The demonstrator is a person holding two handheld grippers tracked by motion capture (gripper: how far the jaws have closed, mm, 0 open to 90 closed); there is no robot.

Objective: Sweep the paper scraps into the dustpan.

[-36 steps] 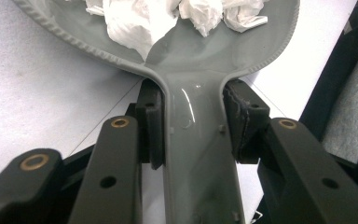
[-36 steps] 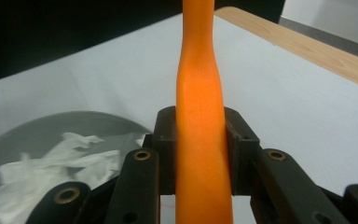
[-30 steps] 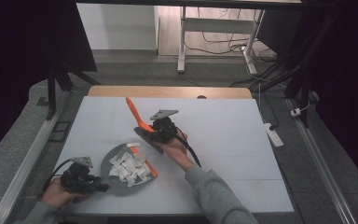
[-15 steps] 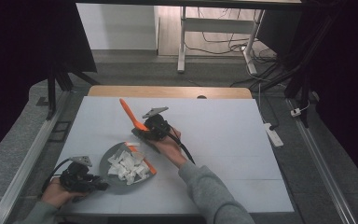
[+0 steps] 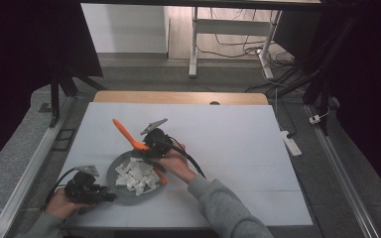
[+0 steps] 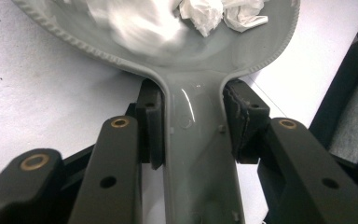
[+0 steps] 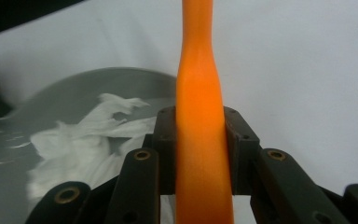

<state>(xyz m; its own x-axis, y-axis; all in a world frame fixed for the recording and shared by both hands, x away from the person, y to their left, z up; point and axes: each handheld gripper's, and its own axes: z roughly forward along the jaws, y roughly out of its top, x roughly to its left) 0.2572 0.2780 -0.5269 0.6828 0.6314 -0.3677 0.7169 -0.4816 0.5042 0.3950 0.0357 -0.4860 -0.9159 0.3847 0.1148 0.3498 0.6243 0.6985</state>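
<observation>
Left hand-held gripper point(image 5: 104, 197): low at counter's point(image 5: 228, 134) near left corner, pointing right, clamped on handle of grey pan point(image 5: 116, 171).
Right hand-held gripper point(image 5: 146, 148): above pan's far rim, forearm angled in from bottom, clamped on orange spatula point(image 5: 125, 134), handle tilting up and left.
Crumpled white paper point(image 5: 136, 176): inside pan.
No legible writing.

A white table point(image 5: 238, 148) filled mid-frame; 1 grey pan point(image 5: 113, 174) of crumpled paper point(image 5: 136, 176) sat lower left.
</observation>
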